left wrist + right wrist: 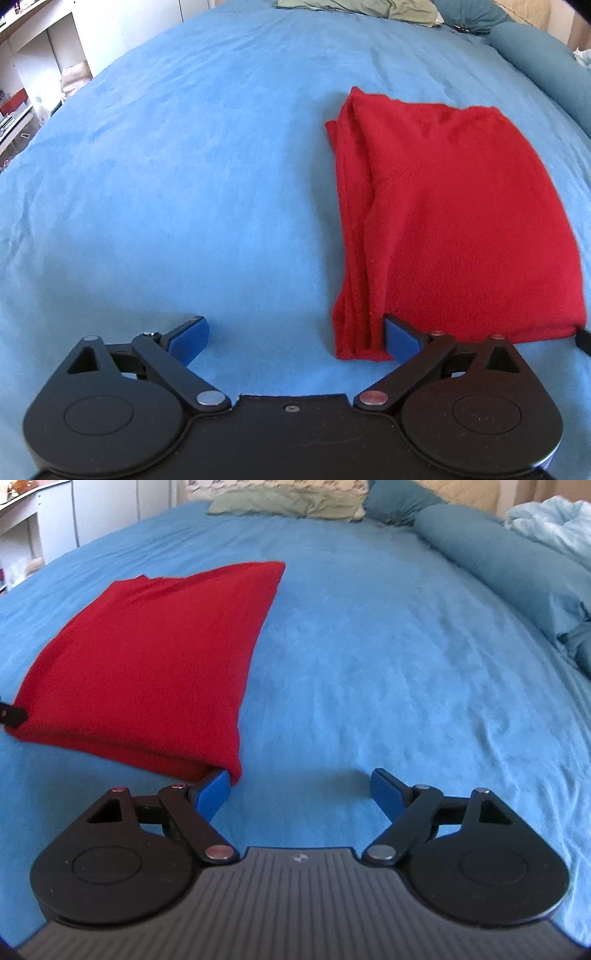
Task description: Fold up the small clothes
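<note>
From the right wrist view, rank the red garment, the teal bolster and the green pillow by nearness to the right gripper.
1. Red garment: to the left, its near corner at the right gripper's left finger.
2. Teal bolster: along the right side of the bed.
3. Green pillow: far end, at the top of the view.

Red top [454, 221], folded into flat rectangle w/ layered edges on one side, lying on blue bedspread [184, 184].
</note>
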`<control>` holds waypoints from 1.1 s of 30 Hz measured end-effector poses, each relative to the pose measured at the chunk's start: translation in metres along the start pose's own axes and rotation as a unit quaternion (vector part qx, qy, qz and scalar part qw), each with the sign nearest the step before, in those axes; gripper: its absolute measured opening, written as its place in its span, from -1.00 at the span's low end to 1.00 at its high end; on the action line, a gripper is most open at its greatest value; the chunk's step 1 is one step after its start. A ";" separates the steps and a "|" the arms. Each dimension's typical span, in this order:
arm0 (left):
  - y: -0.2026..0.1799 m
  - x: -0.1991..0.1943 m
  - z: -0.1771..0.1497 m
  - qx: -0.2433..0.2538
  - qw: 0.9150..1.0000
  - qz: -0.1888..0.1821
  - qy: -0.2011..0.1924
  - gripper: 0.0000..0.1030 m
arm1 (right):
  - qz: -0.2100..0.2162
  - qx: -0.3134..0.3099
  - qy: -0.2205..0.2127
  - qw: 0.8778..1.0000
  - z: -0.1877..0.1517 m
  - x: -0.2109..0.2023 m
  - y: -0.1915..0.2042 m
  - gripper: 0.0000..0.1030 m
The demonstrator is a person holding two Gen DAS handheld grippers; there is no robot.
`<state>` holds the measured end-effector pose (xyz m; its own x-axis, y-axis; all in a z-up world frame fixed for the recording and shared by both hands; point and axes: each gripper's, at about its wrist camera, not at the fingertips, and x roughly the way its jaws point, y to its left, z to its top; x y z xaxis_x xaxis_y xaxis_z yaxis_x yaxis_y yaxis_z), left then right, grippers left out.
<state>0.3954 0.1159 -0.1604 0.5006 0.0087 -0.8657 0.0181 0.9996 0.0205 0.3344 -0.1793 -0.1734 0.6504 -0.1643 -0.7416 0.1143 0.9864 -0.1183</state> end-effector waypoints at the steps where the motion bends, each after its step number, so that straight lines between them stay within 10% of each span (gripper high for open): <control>1: 0.000 -0.007 0.003 0.001 1.000 -0.001 -0.003 0.89 | 0.007 -0.006 0.004 1.000 0.003 -0.004 -0.004 0.91; 8: 0.002 -0.068 0.053 0.030 0.996 -0.060 -0.059 1.00 | 0.142 0.030 0.021 0.989 0.065 -0.044 -0.046 1.00; 13: -0.001 -0.012 0.092 -0.002 0.988 -0.152 -0.004 0.98 | 0.199 0.102 0.055 0.973 0.119 -0.005 -0.051 1.00; 19: -0.007 0.050 0.105 -0.034 0.983 -0.175 0.035 0.66 | 0.230 0.149 0.101 0.956 0.132 0.071 -0.033 1.00; 24: -0.009 0.068 0.106 -0.051 0.980 -0.188 0.034 0.44 | 0.249 0.146 0.115 0.951 0.131 0.104 -0.012 0.49; 28: -0.016 0.067 0.109 -0.058 0.977 -0.201 0.040 -0.39 | 0.249 0.149 0.100 0.952 0.132 0.109 -0.005 0.14; 33: -0.033 0.045 0.113 -0.028 0.986 -0.166 0.018 -0.60 | 0.242 0.139 0.074 0.957 0.141 0.093 0.000 -0.18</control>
<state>0.5149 0.0802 -0.1442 0.4447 -0.3187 -0.8371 0.1264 0.9475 -0.2936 0.5008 -0.1961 -0.1497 0.5663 0.3349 -0.7531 0.0352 0.9031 0.4281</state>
